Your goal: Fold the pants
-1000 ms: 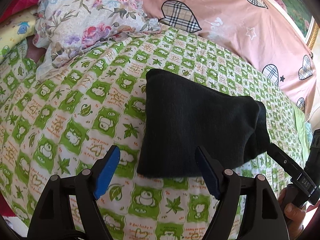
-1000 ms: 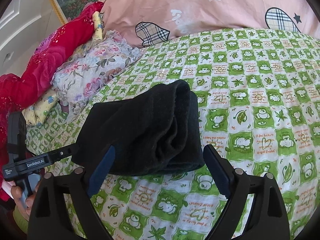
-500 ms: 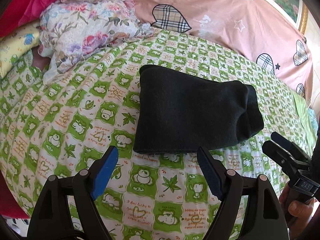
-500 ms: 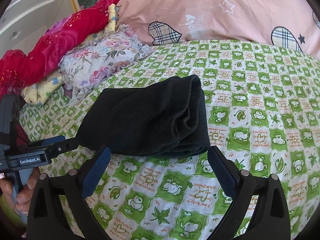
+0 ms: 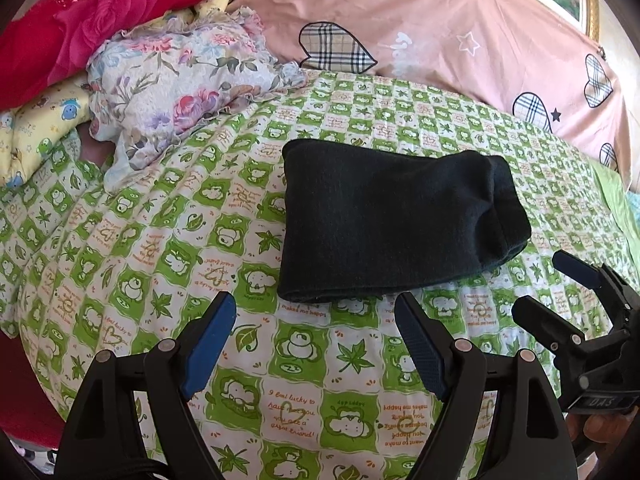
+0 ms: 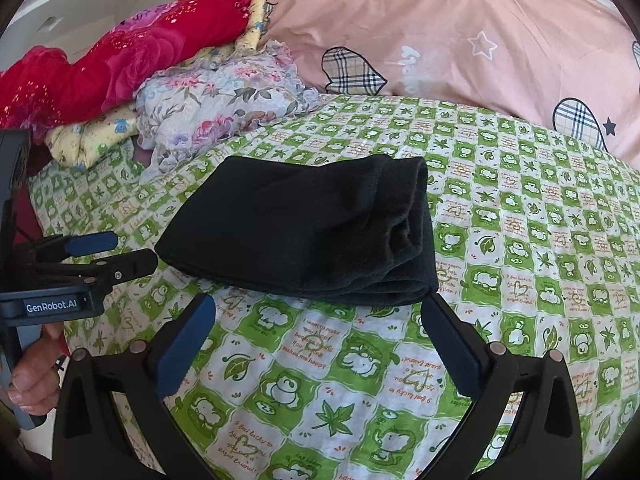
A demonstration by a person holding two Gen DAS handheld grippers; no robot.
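Note:
The black pants (image 5: pixel 384 224) lie folded into a compact bundle on the green-and-white patterned bedsheet (image 5: pixel 168 248); the right wrist view shows the same pants (image 6: pixel 304 232) with the layered fold edge at the right. My left gripper (image 5: pixel 316 316) stands open just short of the bundle's near edge, nothing between its blue pads. My right gripper (image 6: pixel 320 316) is near the bundle's near edge, its jaws still opening wide, with only sheet between them. Each gripper also shows in the other's view: the right gripper (image 5: pixel 556 288) at the right edge, the left gripper (image 6: pixel 116 252) at the left edge, held by a hand (image 6: pixel 32 376).
A floral pillow (image 5: pixel 180 84), a red blanket (image 5: pixel 80 20) and a yellow printed cloth (image 5: pixel 36 128) are piled at the far left. A pink quilt with plaid hearts (image 5: pixel 460 32) runs along the back. The bed's edge drops off at the near left (image 5: pixel 24 400).
Both grippers have drawn back from the folded pants, which now lie farther from the fingers. The right gripper's jaws have spread wider. Both views have rolled slightly.

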